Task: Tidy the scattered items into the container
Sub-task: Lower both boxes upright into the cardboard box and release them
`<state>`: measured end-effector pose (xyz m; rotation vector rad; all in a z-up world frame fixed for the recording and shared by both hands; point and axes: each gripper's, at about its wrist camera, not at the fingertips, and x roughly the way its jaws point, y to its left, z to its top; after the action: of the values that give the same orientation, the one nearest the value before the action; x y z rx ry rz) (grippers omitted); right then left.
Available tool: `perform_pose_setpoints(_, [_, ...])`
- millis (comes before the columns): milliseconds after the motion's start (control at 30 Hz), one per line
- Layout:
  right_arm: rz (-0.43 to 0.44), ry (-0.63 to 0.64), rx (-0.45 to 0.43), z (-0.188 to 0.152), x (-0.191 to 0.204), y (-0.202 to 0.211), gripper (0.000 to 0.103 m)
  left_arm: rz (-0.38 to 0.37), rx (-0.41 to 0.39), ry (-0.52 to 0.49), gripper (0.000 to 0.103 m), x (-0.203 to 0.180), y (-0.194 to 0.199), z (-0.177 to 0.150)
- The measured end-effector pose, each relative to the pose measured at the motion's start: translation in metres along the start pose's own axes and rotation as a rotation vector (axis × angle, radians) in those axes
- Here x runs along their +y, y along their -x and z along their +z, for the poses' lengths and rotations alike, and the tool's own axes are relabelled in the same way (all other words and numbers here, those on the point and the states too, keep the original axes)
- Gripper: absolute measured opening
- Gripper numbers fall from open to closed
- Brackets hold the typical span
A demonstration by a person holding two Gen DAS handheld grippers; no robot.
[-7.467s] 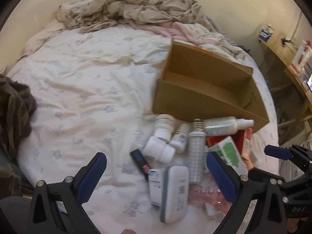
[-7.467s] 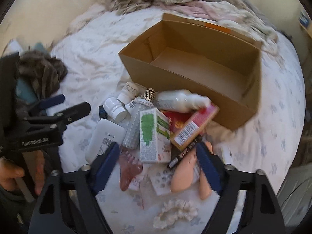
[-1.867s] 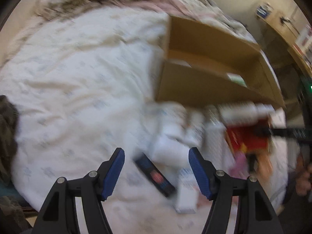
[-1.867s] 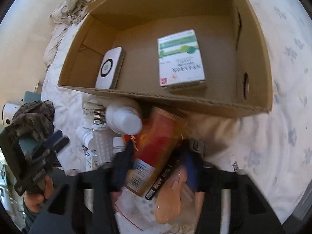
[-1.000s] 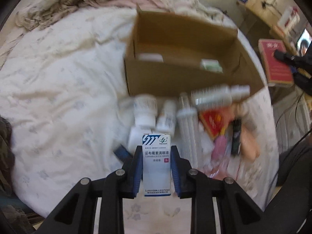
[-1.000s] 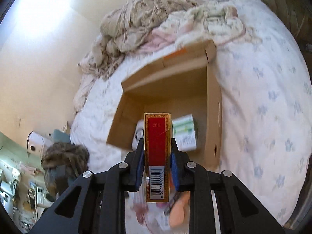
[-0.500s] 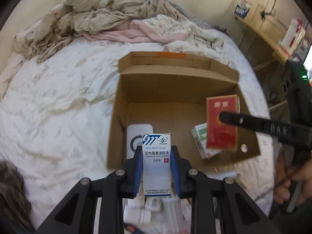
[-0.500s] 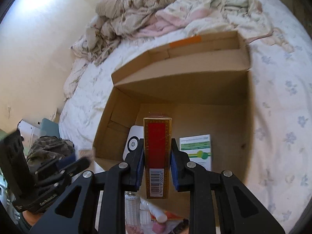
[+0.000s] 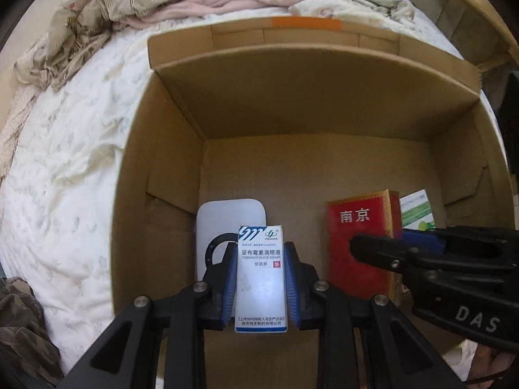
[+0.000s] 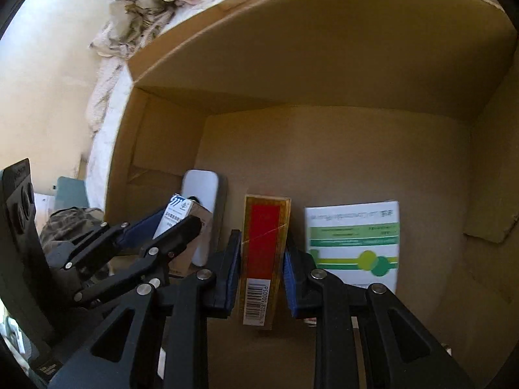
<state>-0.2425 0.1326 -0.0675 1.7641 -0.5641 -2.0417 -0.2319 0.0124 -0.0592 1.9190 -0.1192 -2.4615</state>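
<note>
Right gripper [image 10: 262, 272]: blue pads clamped on the narrow sides of a red-and-gold rectangular carton [image 10: 263, 253], barcode end nearest the camera, held inside the open brown cardboard box [image 10: 324, 64]. On the box floor: green-and-white flat carton [image 10: 353, 243] just right, white rounded device [image 10: 201, 194] left. Left gripper [image 10: 175, 227] alongside, gripping a white-and-blue small carton [image 10: 176, 215].

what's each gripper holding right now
left gripper: shut on the eye drops box
right gripper: shut on the red box
</note>
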Motion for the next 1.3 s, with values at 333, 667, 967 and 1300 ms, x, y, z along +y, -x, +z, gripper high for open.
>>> perform_pose_setpoints(333, [-0.109,0.018,0.016,-0.005,-0.009,0.010,0.028,0.030,0.025,-0.036,0.028,-0.015,-0.012,0.009])
perform_pose_setpoints(667, [-0.052,-0.025,-0.046,0.000,-0.011,0.052,0.061,-0.022,-0.003,0.053,0.065,0.013,0.012,-0.003])
perform_pose_setpoints(967, [0.004,-0.042,-0.127,-0.005,-0.005,0.085,0.058,0.068,-0.034,-0.096,0.064,-0.015,0.013,-0.004])
perform_pose_setpoints(1300, [0.082,0.035,-0.239,-0.011,0.030,0.140,0.059,0.045,-0.079,-0.065,0.064,0.007,0.043,-0.017])
